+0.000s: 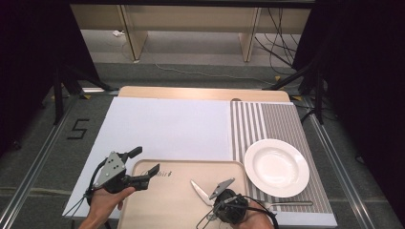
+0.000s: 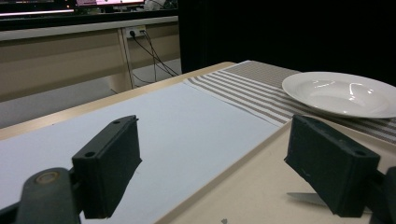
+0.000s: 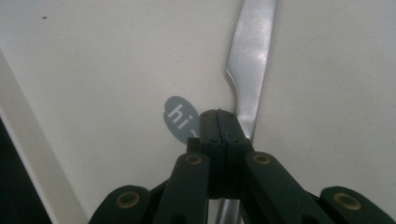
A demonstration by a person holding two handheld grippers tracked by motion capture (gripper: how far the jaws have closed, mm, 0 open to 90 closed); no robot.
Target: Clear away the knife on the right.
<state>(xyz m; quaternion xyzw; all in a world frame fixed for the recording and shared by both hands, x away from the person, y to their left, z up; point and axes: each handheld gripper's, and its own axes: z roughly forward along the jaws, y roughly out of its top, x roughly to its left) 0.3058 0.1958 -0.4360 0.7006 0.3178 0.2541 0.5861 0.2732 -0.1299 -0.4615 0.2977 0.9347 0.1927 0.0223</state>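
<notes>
I'm taking the beige tray (image 1: 167, 200) as my landmark. It's sitting at the near edge of the desk (image 1: 162, 126), on the white sheet.

The right gripper (image 1: 206, 194) is hovering over the tray's right half, close to the near rim. Its jaws are pressed together, and in the right gripper view the right gripper (image 3: 219, 122) is clamping on the knife (image 3: 250, 60). The blade is sticking out past the jaw tips over the tray surface, and the handle is running back under the jaws. From the high view the knife (image 1: 199, 191) is pointing toward the tray's far left, blade tip over the tray's middle. Whether the knife is touching the tray or is lifted off it, I can't tell. A small grey "hi" sticker (image 3: 178, 119) is showing on the tray just beside the jaw tips.

The left gripper (image 1: 143, 168) is hanging at the tray's left far corner. Its jaws are standing wide apart with nothing between them: one jaw over the tray's corner, the other off the tray over the white sheet. In the left gripper view the left gripper (image 2: 229, 172) is framing the tray's edge.

A white plate (image 1: 276, 167) is resting just right of the tray on a striped placemat (image 1: 267, 121), rim near the tray's right far corner. A spoon (image 1: 286, 204) is lying on the mat right of the tray, on the near side of the plate.
</notes>
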